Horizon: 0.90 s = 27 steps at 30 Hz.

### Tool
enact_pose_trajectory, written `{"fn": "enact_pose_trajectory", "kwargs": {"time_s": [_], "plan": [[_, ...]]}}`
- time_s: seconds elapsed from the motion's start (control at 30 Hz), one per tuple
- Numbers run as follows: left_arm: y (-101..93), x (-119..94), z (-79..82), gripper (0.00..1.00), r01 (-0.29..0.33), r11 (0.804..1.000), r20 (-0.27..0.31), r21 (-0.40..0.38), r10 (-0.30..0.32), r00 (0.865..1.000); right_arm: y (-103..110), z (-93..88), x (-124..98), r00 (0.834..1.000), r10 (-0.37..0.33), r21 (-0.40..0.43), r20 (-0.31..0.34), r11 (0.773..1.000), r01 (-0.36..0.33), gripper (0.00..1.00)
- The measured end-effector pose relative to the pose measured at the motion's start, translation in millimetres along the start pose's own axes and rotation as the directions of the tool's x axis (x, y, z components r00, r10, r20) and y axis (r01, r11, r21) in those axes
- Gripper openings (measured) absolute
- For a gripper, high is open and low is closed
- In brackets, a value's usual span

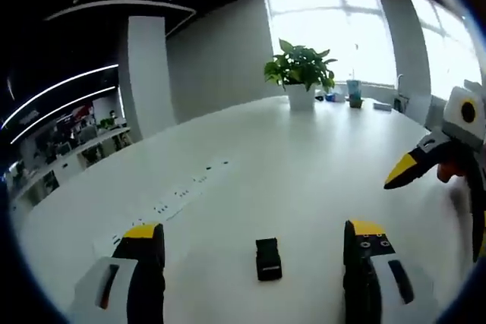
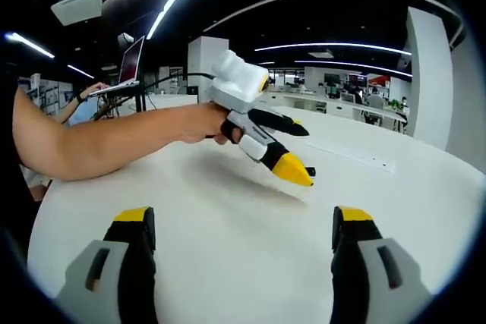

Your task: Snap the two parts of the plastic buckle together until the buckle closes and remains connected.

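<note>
1. In the left gripper view, the left gripper (image 1: 254,237) rises from the bottom edge with its two black, yellow-tipped jaws set wide apart and nothing between them.
2. A small black plastic buckle part (image 1: 267,258) lies flat on the broad white round table (image 1: 288,157), in the gap between those jaws but touching neither; bare tabletop surrounds it on all sides.
3. The right gripper (image 1: 437,161) enters that view from the right edge, above the table surface; one yellow-tipped jaw shows clearly, and whether its jaws are apart cannot be told from here.
4. In the right gripper view, the right gripper (image 2: 243,221) shows its own two jaws spread wide and holding nothing, over open white tabletop.
5. There the left gripper (image 2: 296,153) is held by a person's hand (image 2: 209,123) on a bare forearm reaching in from the left; its jaws stand apart, angled down toward the table, with a small dark object (image 2: 310,171) just beside the lower yellow tip, too small to identify.
6. Far across the table, near its edge by the windows, stand a green potted plant in a white pot (image 1: 300,73) and a few small items, well apart from the buckle part.
7. A flat white strip with dark markings (image 1: 182,191) lies on the table to the left of the grippers.
8. Wide room lies open between the buckle part and every table edge.
</note>
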<state>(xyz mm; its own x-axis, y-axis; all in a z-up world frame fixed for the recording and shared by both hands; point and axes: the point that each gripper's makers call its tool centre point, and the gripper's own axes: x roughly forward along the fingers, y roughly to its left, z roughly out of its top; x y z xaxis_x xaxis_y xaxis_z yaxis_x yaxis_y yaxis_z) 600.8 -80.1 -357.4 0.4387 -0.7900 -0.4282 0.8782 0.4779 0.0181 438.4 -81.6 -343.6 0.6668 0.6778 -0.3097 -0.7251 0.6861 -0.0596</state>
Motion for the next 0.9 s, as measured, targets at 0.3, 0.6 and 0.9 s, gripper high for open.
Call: {"fn": "enact_pose_trajectory", "kwargs": {"time_s": [0.3, 0.6, 0.9], "plan": [[0.9, -1.0, -4.8, 1.0, -0.006, 1.0, -0.024, -0.015, 0.006, 1.0, -1.4, 0.7, -0.1, 1.0, -0.003, 0.025, 0.007, 1.0, 0.003, 1.0], [4.2, -2.3, -5.4, 0.99, -0.021, 0.999, -0.029, -0.027, 0.021, 0.999, -2.8, -4.5, 0.6, 1.0, -0.008, 0.038, -0.014, 0.999, 0.008, 1.0], [0.9, -5.6, -6.9, 0.99, -0.019, 0.998, -0.043, -0.056, 0.017, 0.999, -5.6, -5.4, -0.2, 1.0, -0.021, 0.035, -0.017, 0.999, 0.021, 1.0]]}}
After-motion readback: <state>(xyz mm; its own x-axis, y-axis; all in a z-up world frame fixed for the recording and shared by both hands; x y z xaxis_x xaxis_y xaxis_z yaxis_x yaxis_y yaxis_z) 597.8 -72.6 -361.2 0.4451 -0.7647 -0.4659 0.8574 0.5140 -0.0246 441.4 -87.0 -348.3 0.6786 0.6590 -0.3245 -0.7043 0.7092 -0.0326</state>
